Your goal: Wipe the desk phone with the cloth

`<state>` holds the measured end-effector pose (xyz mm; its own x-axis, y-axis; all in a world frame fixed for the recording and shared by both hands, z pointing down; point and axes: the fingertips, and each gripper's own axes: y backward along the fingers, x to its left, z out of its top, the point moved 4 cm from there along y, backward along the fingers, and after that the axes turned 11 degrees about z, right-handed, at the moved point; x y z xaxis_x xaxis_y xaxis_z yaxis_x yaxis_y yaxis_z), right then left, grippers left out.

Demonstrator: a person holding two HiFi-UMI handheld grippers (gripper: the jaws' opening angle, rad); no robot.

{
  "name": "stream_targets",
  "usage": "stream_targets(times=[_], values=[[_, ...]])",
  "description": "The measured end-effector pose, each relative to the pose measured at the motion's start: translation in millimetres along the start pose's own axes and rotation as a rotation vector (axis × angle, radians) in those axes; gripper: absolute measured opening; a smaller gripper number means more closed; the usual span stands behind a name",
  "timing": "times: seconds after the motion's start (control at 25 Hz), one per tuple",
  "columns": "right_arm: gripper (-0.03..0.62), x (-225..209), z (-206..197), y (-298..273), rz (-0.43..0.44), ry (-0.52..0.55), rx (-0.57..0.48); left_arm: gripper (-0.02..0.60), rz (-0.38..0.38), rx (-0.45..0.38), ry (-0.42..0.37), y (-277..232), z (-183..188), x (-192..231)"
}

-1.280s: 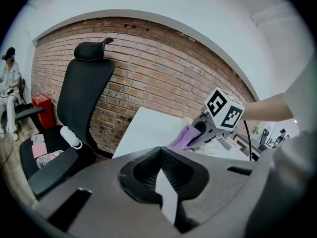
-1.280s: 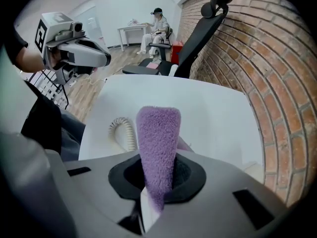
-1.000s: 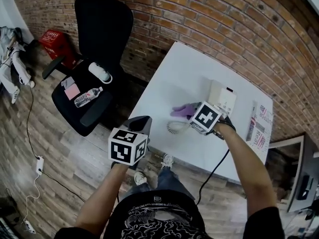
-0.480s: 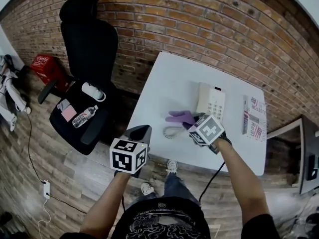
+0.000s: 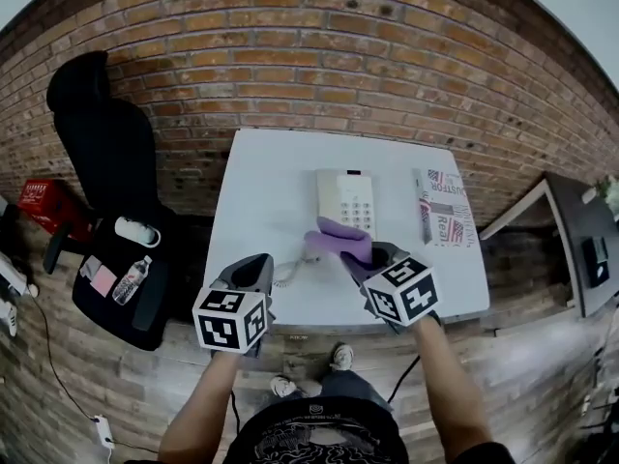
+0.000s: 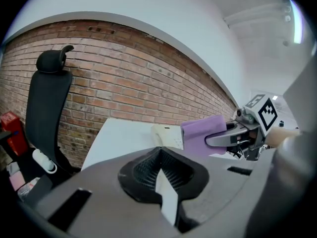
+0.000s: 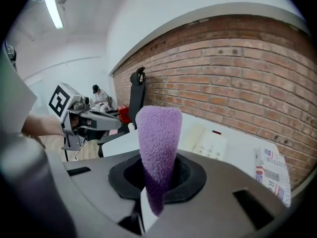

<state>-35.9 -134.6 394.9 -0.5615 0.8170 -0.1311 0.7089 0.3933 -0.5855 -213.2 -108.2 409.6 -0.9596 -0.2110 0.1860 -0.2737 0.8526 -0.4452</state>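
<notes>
Desk phone (image 5: 346, 199): on the white surface (image 5: 266, 187), just ahead of the right tool (image 5: 366, 259).
Cloth (image 5: 338, 237): purple, pinched in the right tool, free end toward the desk phone.
Left tool (image 5: 253, 271): pressed together, empty, left of the cloth.

My left gripper (image 5: 255, 260) and right gripper (image 5: 373, 256) match: smooth grey moulded shells, each with a black ribbed pocket (image 6: 148, 168) sunk at the root of the fingers and a dark rectangular slot (image 7: 250, 200) on either side of them. Behind the fingers each carries a white cube (image 5: 230, 319) printed with black square markers. A black cable (image 5: 407, 368) trails from the right one's rear. The person carrying them for me wears a black short-sleeved T-shirt (image 5: 311, 431) with white print, and pale shoes (image 5: 340, 357).
</notes>
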Motion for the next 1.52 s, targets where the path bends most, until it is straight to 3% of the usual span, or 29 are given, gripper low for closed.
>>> stream_targets(times=[0.36, 0.56, 0.96, 1.52], values=[[0.044, -41, -7, 98, -0.123, -0.129, -0.248, 0.005, -0.021, -0.051, -0.061, -26, 34, -74], [0.044, -65, -14, 141, -0.163, -0.138, -0.351, 0.005, -0.015, -0.083, -0.064, -37, 45, -116], [0.044, -100, -25, 170, -0.171, -0.157, -0.422, 0.005, 0.03, -0.099, -0.067, -44, 54, -148], [0.044, -105, -32, 179, -0.144, -0.153, -0.439, 0.005, 0.041, -0.069, -0.062, -44, 43, -165]])
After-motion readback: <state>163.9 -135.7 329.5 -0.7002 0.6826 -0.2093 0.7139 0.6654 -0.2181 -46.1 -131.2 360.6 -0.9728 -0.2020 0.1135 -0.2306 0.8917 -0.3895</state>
